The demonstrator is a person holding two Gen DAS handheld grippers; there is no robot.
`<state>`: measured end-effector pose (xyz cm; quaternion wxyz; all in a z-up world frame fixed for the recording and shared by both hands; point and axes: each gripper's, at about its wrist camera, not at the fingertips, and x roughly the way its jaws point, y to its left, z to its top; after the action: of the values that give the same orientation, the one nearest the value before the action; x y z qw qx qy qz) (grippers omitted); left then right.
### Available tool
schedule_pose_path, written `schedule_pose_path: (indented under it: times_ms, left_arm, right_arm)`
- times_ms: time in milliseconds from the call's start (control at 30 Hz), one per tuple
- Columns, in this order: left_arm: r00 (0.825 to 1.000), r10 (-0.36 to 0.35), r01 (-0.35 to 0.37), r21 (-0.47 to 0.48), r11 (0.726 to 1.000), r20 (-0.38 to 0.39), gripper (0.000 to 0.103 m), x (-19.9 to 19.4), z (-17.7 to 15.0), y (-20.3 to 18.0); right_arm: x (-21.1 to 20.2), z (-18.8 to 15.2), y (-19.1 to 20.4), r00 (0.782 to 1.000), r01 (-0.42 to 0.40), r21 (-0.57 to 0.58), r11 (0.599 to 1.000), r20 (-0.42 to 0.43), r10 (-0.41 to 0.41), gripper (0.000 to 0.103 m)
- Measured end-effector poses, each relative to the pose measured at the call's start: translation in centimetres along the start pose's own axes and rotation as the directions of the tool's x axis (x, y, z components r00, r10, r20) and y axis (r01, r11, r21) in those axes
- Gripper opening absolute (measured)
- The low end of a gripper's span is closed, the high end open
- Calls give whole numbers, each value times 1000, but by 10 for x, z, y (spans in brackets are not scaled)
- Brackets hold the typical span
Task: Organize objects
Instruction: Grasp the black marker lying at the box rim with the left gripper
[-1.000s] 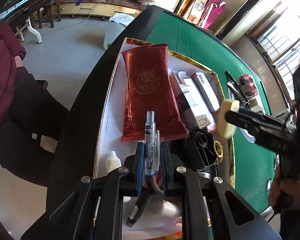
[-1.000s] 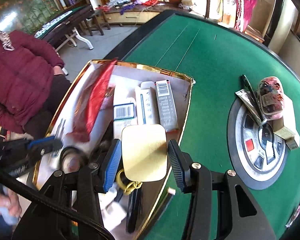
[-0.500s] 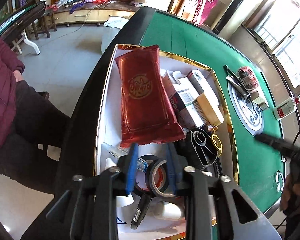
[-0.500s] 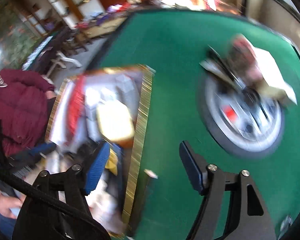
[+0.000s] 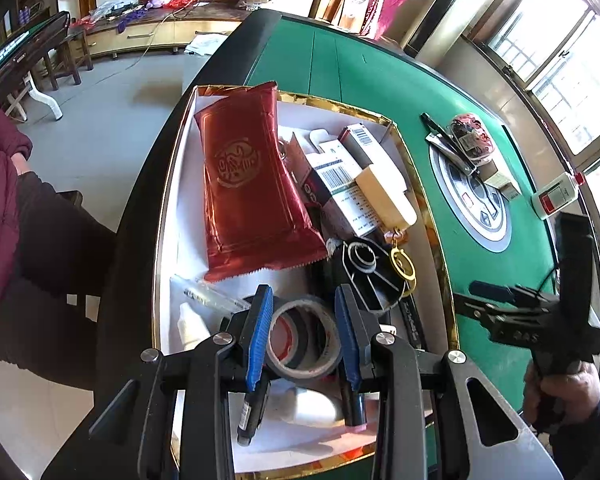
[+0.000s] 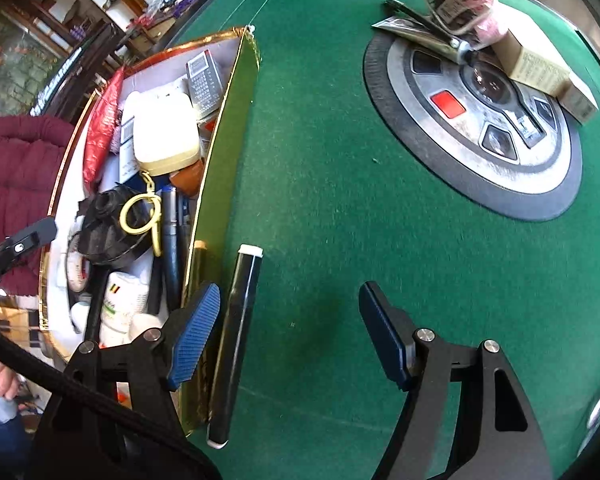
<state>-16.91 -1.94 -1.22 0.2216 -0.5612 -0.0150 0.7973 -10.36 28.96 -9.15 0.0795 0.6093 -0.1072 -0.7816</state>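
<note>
Your left gripper (image 5: 304, 332) hangs over the near end of the gold-rimmed box (image 5: 416, 184), jaws apart, gripping nothing; the tape roll (image 5: 304, 340) lies in the box below the gap between them. Ahead of it: red foil pouch (image 5: 248, 192), cartons, cream keychain case (image 5: 384, 192). Your right gripper (image 6: 290, 336) is spread wide and empty over the green felt (image 6: 340, 184). A black tube (image 6: 236, 340) lies on the felt just inside its left finger, along the box's outer wall.

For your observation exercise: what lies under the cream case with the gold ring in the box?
The cream case rests on printed cartons in the gold-rimmed box, and its gold ring hangs over a black plastic part. Whatever sits beneath those cartons is covered.
</note>
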Motion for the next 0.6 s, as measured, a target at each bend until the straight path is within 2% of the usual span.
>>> schedule_pose_path:
  times_ms: [133, 200, 300, 433, 500, 567, 600]
  left_arm:
    - [1000, 4, -4, -7, 1000, -4, 28, -3, -5, 2]
    - [1000, 5, -5, -11, 1000, -3, 28, -5, -7, 2]
    - [1000, 8, -8, -4, 1000, -2, 28, -7, -9, -2]
    - [1000, -7, 7, 20, 1000, 1, 28, -11, -8, -14]
    - [999, -40, 41, 59, 997, -9, 28, -13, -8, -30]
    - [996, -81, 83, 114, 990, -25, 28, -12, -8, -52]
    - [994, -101, 105, 153, 983, -31, 28, -12, -9, -65]
  right_arm:
    - [7, 3, 9, 1000, 23, -52, 998, 0, -23, 74]
    - [10, 5, 17, 995, 99, -112, 989, 8, -99, 74]
    - [16, 2, 31, 974, 223, -239, 945, 14, -227, 74]
    - [5, -7, 16, 967, 246, -217, 945, -7, -253, 72]
    - [-4, -17, -3, 961, 266, -203, 943, -18, -275, 72]
    - [-17, -25, -20, 964, 262, -163, 951, -9, -267, 72]
    - [-32, -30, -35, 974, 228, -110, 968, 16, -227, 72]
